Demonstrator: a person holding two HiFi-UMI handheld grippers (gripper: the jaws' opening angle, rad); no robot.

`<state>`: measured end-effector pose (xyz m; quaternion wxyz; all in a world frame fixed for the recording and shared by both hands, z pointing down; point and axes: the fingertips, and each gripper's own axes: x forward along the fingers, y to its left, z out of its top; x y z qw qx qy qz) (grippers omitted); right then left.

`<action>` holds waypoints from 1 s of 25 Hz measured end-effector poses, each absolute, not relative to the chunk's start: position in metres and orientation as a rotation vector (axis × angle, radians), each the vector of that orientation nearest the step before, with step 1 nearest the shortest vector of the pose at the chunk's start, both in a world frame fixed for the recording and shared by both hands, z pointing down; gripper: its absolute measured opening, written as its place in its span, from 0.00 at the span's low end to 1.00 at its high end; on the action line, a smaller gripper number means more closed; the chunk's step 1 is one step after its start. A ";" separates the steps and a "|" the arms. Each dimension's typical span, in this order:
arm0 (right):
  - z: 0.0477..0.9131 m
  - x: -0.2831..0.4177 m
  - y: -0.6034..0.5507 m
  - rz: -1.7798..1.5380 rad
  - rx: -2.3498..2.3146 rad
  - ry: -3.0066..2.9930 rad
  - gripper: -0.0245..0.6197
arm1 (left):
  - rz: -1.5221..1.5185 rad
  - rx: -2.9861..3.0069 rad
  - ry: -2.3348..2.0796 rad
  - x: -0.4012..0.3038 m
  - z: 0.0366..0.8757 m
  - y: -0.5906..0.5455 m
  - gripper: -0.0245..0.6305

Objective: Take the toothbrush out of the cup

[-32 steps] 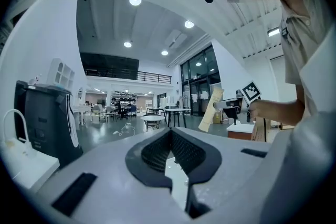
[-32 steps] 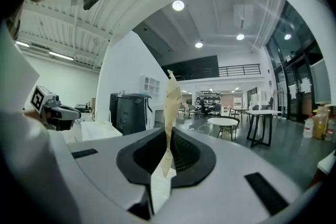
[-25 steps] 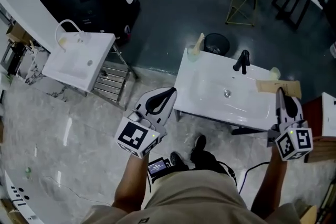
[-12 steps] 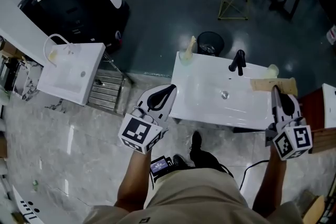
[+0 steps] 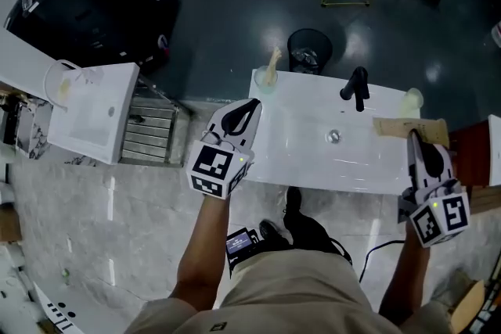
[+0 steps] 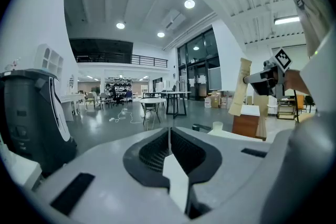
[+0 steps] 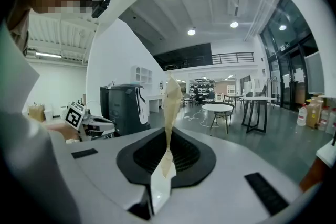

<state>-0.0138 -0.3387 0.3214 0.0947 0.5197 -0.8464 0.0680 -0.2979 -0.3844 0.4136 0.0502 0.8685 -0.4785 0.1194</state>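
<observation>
Head view: both grippers are held at the front of a white sink (image 5: 301,133), and the toothbrush is in its cup.

At far left a spare basin (image 5: 86,109) stands well apart. The left gripper (image 5: 249,107) hovers at the sink's left edge, its jaws pressed together with nothing between them. Just beyond it, at the sink's back left corner, the cup (image 5: 264,82) stands upright. The cream toothbrush (image 5: 273,60) leans out of it, touched by neither gripper. A black bin (image 5: 307,51) sits on the floor behind. A black faucet (image 5: 356,86) rises at the back middle, and a pale tumbler (image 5: 412,99) stands at the back right. The right gripper (image 5: 412,139), at the sink's right end, is clamped on a flat beige strip (image 5: 399,127) that stands up from its jaws in the right gripper view.
</observation>
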 end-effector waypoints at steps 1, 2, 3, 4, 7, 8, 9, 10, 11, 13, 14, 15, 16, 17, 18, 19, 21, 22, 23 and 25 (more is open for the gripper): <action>0.326 -0.011 -0.346 0.213 1.538 -2.506 0.07 | 0.388 2.637 -1.453 -0.295 0.424 -0.399 0.05; 0.331 -0.009 -0.352 0.225 1.535 -2.501 0.07 | 0.411 2.627 -1.450 -0.293 0.436 -0.414 0.05; 0.336 -0.005 -0.358 0.240 1.533 -2.493 0.07 | 0.435 2.615 -1.447 -0.290 0.447 -0.428 0.05; 0.343 -0.002 -0.364 0.256 1.533 -2.484 0.07 | 0.462 2.603 -1.445 -0.287 0.460 -0.441 0.05; 0.369 0.010 -0.380 0.306 1.536 -2.454 0.07 | 0.554 2.568 -1.455 -0.280 0.499 -0.478 0.08; 0.380 0.013 -0.385 0.321 1.536 -2.443 0.07 | 0.585 2.556 -1.464 -0.280 0.513 -0.489 0.11; 0.392 0.016 -0.390 0.336 1.536 -2.433 0.07 | 0.611 2.543 -1.476 -0.279 0.526 -0.499 0.14; 0.403 0.019 -0.396 0.353 1.534 -2.422 0.07 | 0.629 2.530 -1.491 -0.279 0.538 -0.509 0.17; 0.413 0.020 -0.401 0.371 1.530 -2.411 0.07 | 0.641 2.517 -1.505 -0.280 0.548 -0.519 0.19; 0.430 0.023 -0.408 0.413 1.514 -2.381 0.07 | 0.668 2.490 -1.521 -0.281 0.566 -0.532 0.22; 0.438 0.023 -0.410 0.433 1.504 -2.367 0.07 | 0.683 2.480 -1.524 -0.281 0.574 -0.537 0.23; 0.446 0.024 -0.413 0.449 1.495 -2.355 0.07 | 0.697 2.473 -1.525 -0.282 0.581 -0.542 0.23; 0.455 0.025 -0.417 0.462 1.489 -2.347 0.07 | 0.708 2.469 -1.525 -0.281 0.588 -0.548 0.23; 0.464 0.027 -0.422 0.473 1.485 -2.341 0.07 | 0.718 2.467 -1.524 -0.281 0.595 -0.554 0.23; 0.472 0.029 -0.425 0.482 1.482 -2.336 0.07 | 0.728 2.465 -1.522 -0.279 0.602 -0.559 0.23; 0.480 0.031 -0.429 0.492 1.480 -2.331 0.07 | 0.737 2.462 -1.521 -0.278 0.609 -0.563 0.23; 0.493 0.034 -0.433 0.510 1.477 -2.323 0.07 | 0.752 2.454 -1.525 -0.276 0.620 -0.569 0.23; 0.498 0.035 -0.435 0.517 1.475 -2.319 0.07 | 0.755 2.449 -1.532 -0.276 0.623 -0.571 0.23; 0.502 0.035 -0.436 0.523 1.473 -2.317 0.07 | 0.753 2.443 -1.541 -0.277 0.626 -0.573 0.23; 0.507 0.034 -0.437 0.537 1.468 -2.314 0.07 | 0.746 2.427 -1.566 -0.281 0.628 -0.576 0.23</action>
